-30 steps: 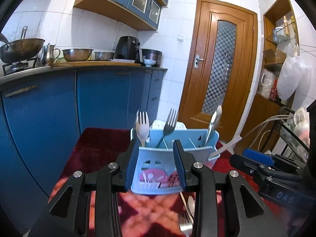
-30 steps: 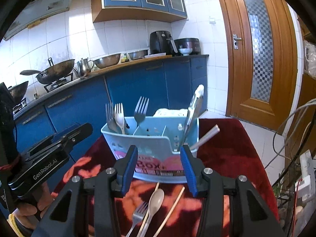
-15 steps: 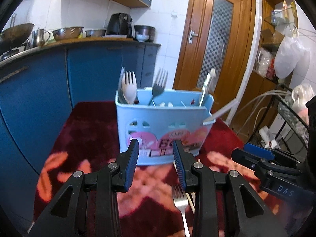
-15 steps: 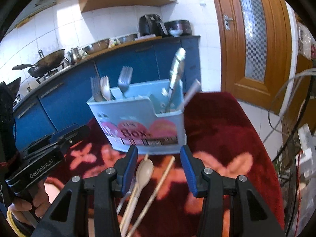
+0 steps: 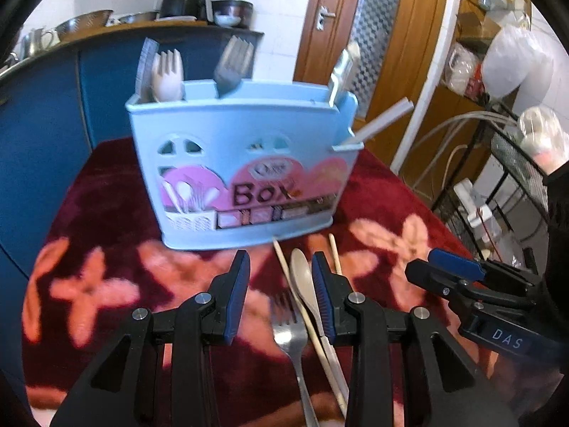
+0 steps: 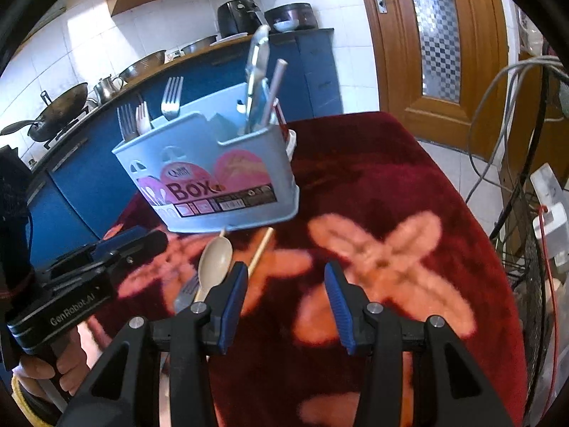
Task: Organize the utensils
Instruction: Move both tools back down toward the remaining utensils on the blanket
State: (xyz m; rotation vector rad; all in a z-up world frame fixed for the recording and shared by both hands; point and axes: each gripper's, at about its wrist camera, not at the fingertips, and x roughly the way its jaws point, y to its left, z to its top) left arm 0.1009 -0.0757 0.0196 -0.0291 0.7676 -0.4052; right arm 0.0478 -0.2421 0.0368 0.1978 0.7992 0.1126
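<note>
A light blue utensil box (image 5: 245, 170) stands on the red floral cloth, also in the right wrist view (image 6: 213, 174). It holds forks (image 5: 234, 64), a white spork and tongs (image 6: 258, 71). On the cloth in front of it lie a beige spoon (image 5: 302, 281), a metal fork (image 5: 291, 341) and wooden chopsticks (image 5: 334, 249). My left gripper (image 5: 281, 295) is open and empty, low over the fork and spoon. My right gripper (image 6: 284, 299) is open and empty over bare cloth, right of the spoon (image 6: 215, 259).
The red cloth (image 6: 391, 185) covers a small table. Blue kitchen cabinets (image 5: 42, 106) stand behind and to the left. A wooden door (image 6: 437, 35) is at the back. A wire rack with cables (image 6: 533, 213) stands at the right edge.
Both grippers have tilted down and come low toward the cloth. The loose spoon, fork and chopsticks now lie near the left gripper's fingers. The right gripper has shifted right.
</note>
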